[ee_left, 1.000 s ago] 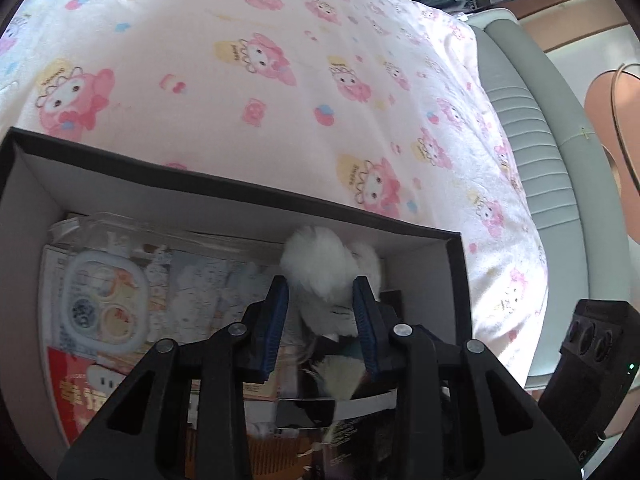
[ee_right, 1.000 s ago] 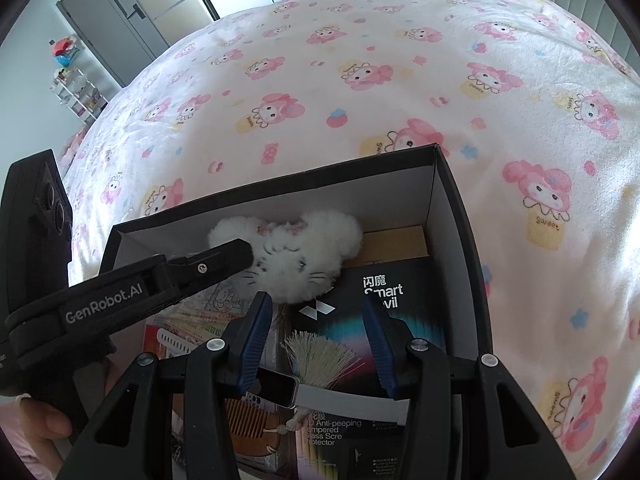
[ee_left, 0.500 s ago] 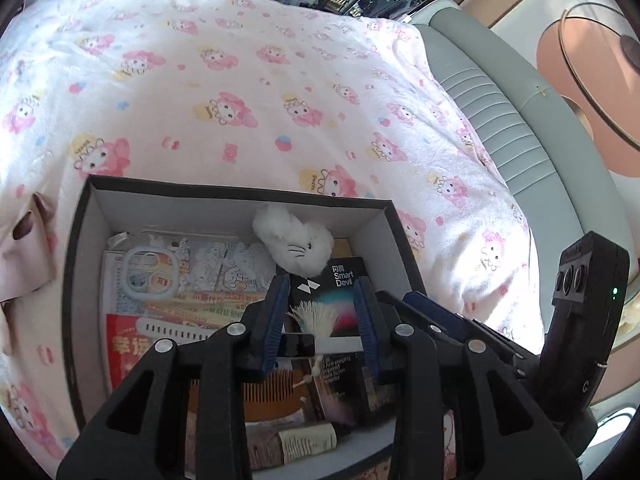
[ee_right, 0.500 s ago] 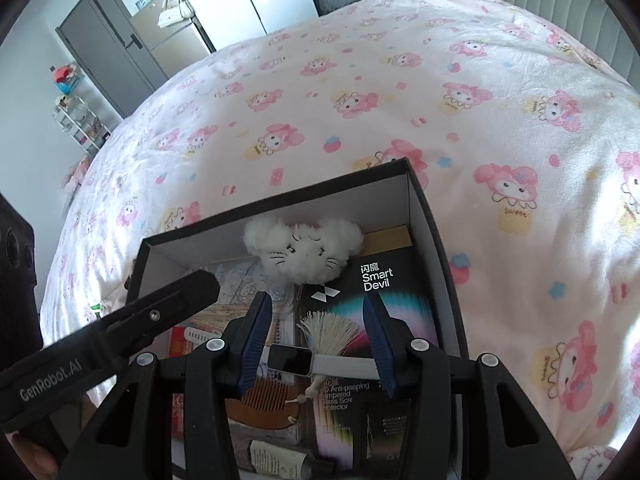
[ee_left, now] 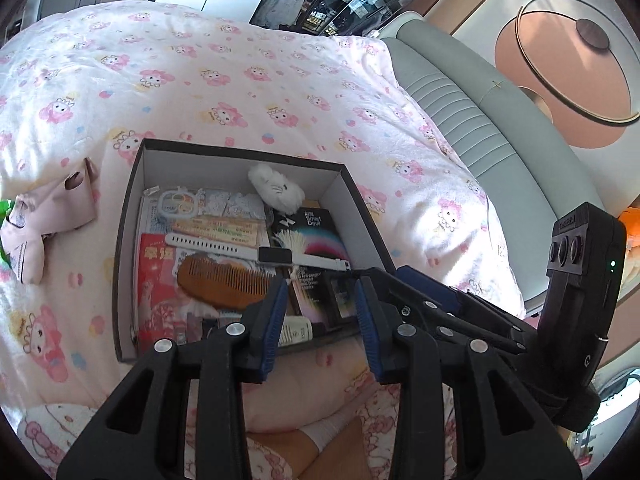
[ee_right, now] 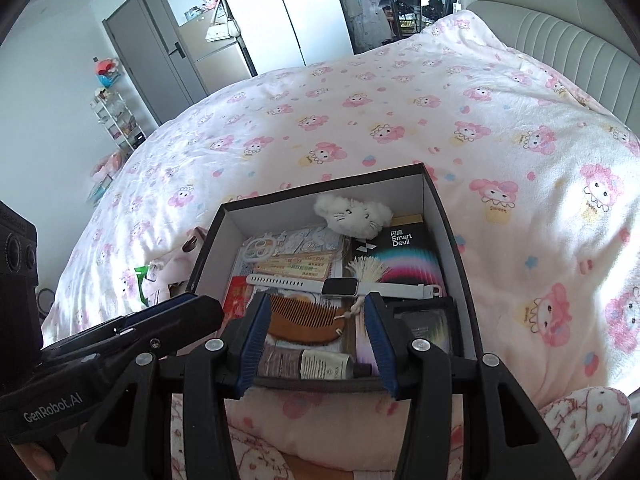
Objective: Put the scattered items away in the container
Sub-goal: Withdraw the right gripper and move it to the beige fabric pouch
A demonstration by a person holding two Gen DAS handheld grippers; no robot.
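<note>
Both grippers have drawn back and up from the dark, white-lined cardboard box (ee_left: 132,200) since a second ago, when their blue pads hung low inside it beside the fluffy white cat-face plush (ee_left: 276,192); the whole box shows in both wrist views now, resting on the pink cartoon-print bed cover (ee_left: 240,92). The left gripper (ee_left: 320,320) hangs over the box's near rim at about 6 o'clock of it, jaws moderately wide with nothing between them; a second ago they stood on either side of the plush. The right gripper (ee_right: 316,340) hangs likewise over the near rim, jaws wide and empty, much as they stood a second ago. The plush lies loose in the box against the far wall, at about 12 o'clock inside, partly on the black "Smart Devil" carton (ee_right: 404,252). Toward 6 o'clock from it lie a white-strapped smartwatch (ee_right: 340,286) stretched across the box, a brown wooden comb (ee_right: 304,318), and a small tube with a dark cap (ee_right: 312,364) along the near wall. Flat printed packets (ee_left: 216,220) and a red booklet (ee_left: 154,264) fill the 9 o'clock half. Outside the box, at its 9 o'clock in the left wrist view, a pale pink cloth pouch (ee_left: 48,208) lies on the cover, well apart from both grippers.
</note>
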